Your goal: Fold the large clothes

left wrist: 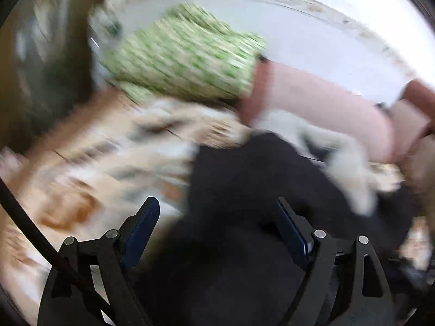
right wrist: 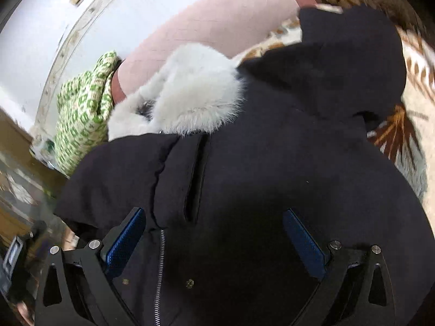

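A large black coat (right wrist: 272, 163) with a white fur collar (right wrist: 187, 100), a zipper and a pocket slit lies on a leaf-patterned bedspread (right wrist: 416, 89). My right gripper (right wrist: 214, 233) is open just above the coat's front, its blue pads apart on either side of the zipper area. In the blurred left wrist view the coat (left wrist: 244, 203) fills the lower middle. My left gripper (left wrist: 217, 222) is open over the coat's left edge, with nothing between its fingers.
A pink bolster pillow (right wrist: 212, 24) and a green-and-white patterned cloth (right wrist: 81, 114) lie behind the coat by a white headboard (right wrist: 68, 13). They show in the left wrist view too, pillow (left wrist: 320, 103) and cloth (left wrist: 185, 54). A black cable (left wrist: 32, 228) crosses at lower left.
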A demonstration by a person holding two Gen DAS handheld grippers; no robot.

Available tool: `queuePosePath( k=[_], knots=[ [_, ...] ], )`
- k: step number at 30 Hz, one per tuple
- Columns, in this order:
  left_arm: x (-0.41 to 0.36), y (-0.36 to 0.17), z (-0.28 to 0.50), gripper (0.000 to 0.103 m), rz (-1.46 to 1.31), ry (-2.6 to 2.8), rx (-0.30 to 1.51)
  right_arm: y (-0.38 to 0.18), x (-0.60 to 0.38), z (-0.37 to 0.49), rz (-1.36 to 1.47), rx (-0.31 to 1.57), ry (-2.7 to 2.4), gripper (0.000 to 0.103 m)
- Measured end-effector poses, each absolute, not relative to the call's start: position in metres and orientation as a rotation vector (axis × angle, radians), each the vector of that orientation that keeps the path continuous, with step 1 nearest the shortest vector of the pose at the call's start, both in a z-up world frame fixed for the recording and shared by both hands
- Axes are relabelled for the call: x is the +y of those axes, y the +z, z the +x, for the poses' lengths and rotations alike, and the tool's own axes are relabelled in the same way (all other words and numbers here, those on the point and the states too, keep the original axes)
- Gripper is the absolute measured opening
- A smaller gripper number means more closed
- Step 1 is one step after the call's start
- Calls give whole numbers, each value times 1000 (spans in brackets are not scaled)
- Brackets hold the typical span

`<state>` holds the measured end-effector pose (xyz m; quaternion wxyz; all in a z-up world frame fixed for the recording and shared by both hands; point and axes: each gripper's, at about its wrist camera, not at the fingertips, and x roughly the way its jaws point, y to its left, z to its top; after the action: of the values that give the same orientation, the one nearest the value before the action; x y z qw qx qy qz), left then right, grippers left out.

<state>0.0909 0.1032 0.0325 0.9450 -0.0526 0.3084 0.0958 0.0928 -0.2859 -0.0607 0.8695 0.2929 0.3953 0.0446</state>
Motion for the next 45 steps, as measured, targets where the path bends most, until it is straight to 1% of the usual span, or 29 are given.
queuePosePath(
  k=[3, 6, 9, 11, 12, 13, 14, 15, 17, 19, 22, 25, 29, 32, 33, 35, 36, 37, 38, 39, 41, 45],
  knots=[
    [125, 37, 97, 84, -57, 269, 596, -55, -268, 100, 512, 828, 93, 102],
    [149, 37, 106, 84, -137, 263, 629, -50, -253, 116, 433, 832, 79, 102],
    [164, 31, 110, 84, -241, 239, 650, -59, -241, 151, 471, 909, 123, 101],
    [168, 27, 110, 84, -269, 243, 662, -66, -231, 171, 517, 958, 140, 77],
    [169, 26, 110, 84, -278, 247, 666, -66, -227, 175, 530, 971, 160, 48],
    [169, 25, 106, 84, -287, 252, 668, -64, -220, 179, 546, 996, 188, 36],
    [172, 24, 107, 84, -296, 256, 673, -59, -216, 180, 536, 1001, 190, 33],
    [176, 22, 109, 84, -311, 261, 683, -52, -212, 179, 510, 992, 204, 18],
    [180, 17, 112, 84, -331, 261, 709, -39, -212, 174, 469, 976, 215, 17],
    [183, 11, 115, 84, -358, 252, 737, -21, -223, 163, 405, 935, 165, 7],
    [181, 7, 114, 84, -390, 233, 751, -9, -262, 150, 370, 898, 20, 7],
    [172, 3, 115, 84, -390, 216, 765, -21, -313, 138, 426, 914, -100, 7],
    [150, -7, 117, 84, -356, 187, 802, -49, -331, 135, 451, 980, -122, 7],
    [132, -14, 118, 84, -328, 150, 826, -48, -334, 129, 389, 974, -153, 11],
    [126, -17, 118, 84, -320, 137, 833, -43, -340, 125, 395, 946, -163, 16],
    [117, -21, 118, 84, -309, 120, 847, -31, -363, 119, 431, 898, -175, 32],
    [112, -25, 119, 84, -302, 110, 860, -27, -373, 116, 444, 879, -184, 54],
    [109, -27, 120, 84, -295, 108, 868, -21, -395, 110, 461, 831, -224, 79],
    [107, -29, 120, 84, -282, 110, 873, -17, -415, 106, 463, 793, -275, 87],
    [104, -31, 121, 84, -267, 115, 876, -15, -432, 103, 462, 755, -336, 93],
    [101, -34, 122, 84, -249, 124, 880, -17, -464, 105, 491, 729, -406, 93],
    [99, -45, 125, 84, -239, 135, 897, -47, -546, 130, 711, 775, -415, 93]
  ],
)
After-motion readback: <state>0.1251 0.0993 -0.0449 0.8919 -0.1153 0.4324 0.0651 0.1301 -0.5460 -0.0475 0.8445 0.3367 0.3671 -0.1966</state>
